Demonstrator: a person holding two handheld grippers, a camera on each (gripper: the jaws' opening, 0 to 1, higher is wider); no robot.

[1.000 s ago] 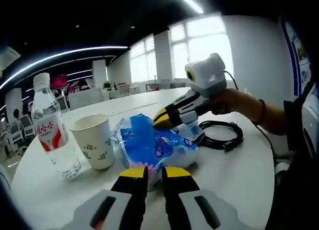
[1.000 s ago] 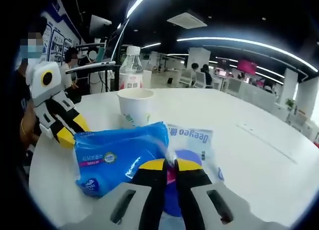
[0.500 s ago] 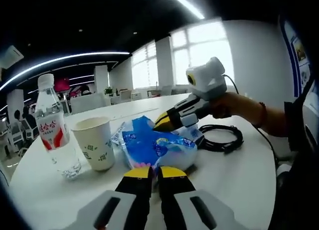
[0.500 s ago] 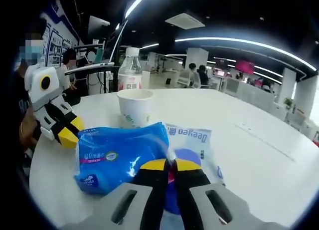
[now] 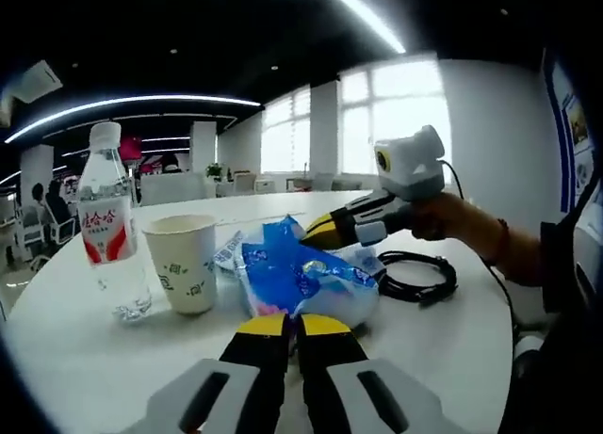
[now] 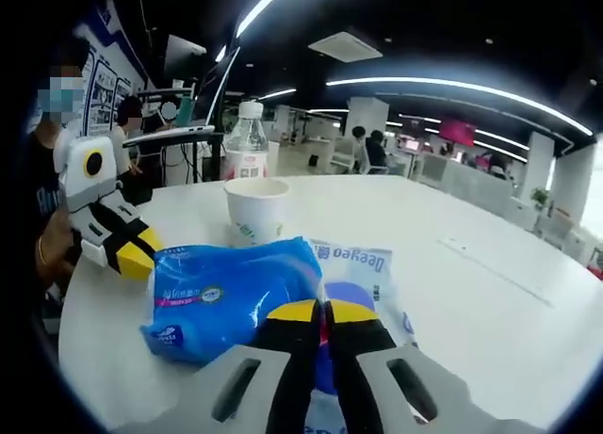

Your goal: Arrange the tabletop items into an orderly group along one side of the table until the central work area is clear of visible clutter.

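Note:
A blue tissue pack [image 5: 297, 279] lies mid-table beside a paper cup [image 5: 187, 263] and a water bottle [image 5: 111, 236]. My left gripper [image 5: 294, 323] is shut at the pack's near edge, with nothing seen between its jaws. From the right, my right gripper [image 5: 325, 232] reaches to the pack's raised far corner. In the right gripper view the right gripper [image 6: 320, 310] is shut on the blue pack [image 6: 231, 293], which rests on a white Deeyeo wipes pack [image 6: 363, 265]. Left of the pack there, the left gripper [image 6: 132, 257] points at its end. The cup [image 6: 256, 206] and bottle [image 6: 247, 142] stand behind.
A black coiled cable [image 5: 419, 269] lies on the white round table [image 5: 452, 340] behind the right gripper. The person's hand and sleeve hold that gripper at the right. Bare tabletop [image 6: 490, 293] stretches to the right in the right gripper view. Chairs and people are far behind.
My left gripper's jaws have closed the small gap they had a second ago. The right gripper stays shut on the blue pack. Both views shifted slightly; the items have not moved.

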